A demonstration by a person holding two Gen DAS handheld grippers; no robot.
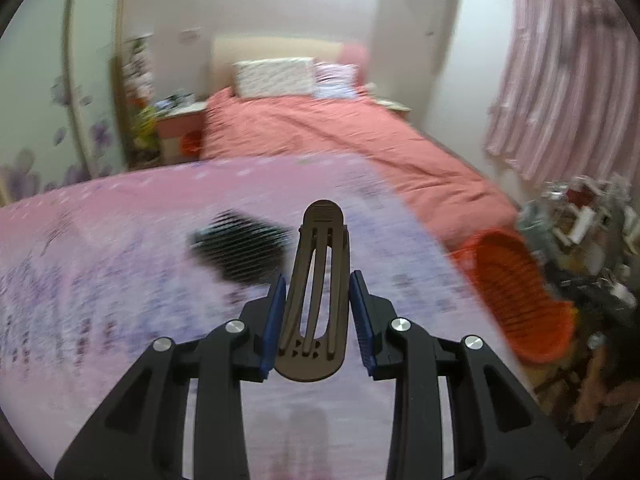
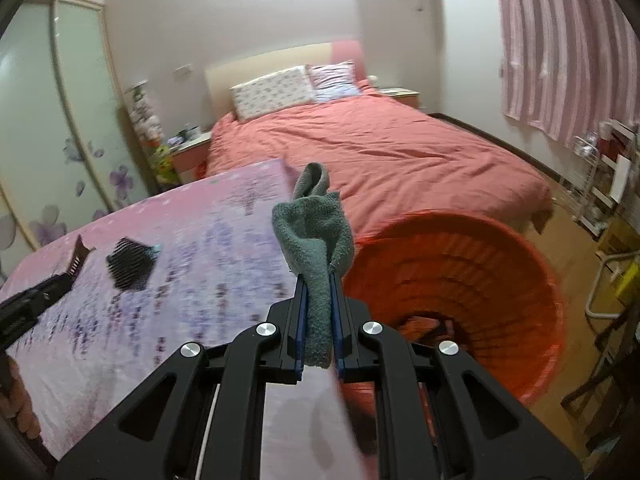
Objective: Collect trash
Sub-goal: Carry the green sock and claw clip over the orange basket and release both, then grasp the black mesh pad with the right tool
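Note:
My left gripper point(image 1: 318, 284) is shut on a brown hair clip point(image 1: 316, 292) and holds it above the pink floral table cover point(image 1: 120, 280). The clip also shows in the right wrist view point(image 2: 78, 258), at the far left, with the left gripper behind it. My right gripper point(image 2: 319, 284) is shut on a grey-green sock point(image 2: 316, 240), held at the table's right edge next to the orange basket point(image 2: 552, 304). A black ribbed object point(image 1: 240, 248) lies on the cover; it also shows in the right wrist view point(image 2: 130, 266).
The orange basket point(image 1: 516, 292) stands on the floor right of the table, with dark items at its bottom. A bed with a coral duvet point(image 2: 380, 152) is behind. A cluttered rack point(image 2: 600, 176) stands at the right wall, a nightstand point(image 1: 180, 120) at the back left.

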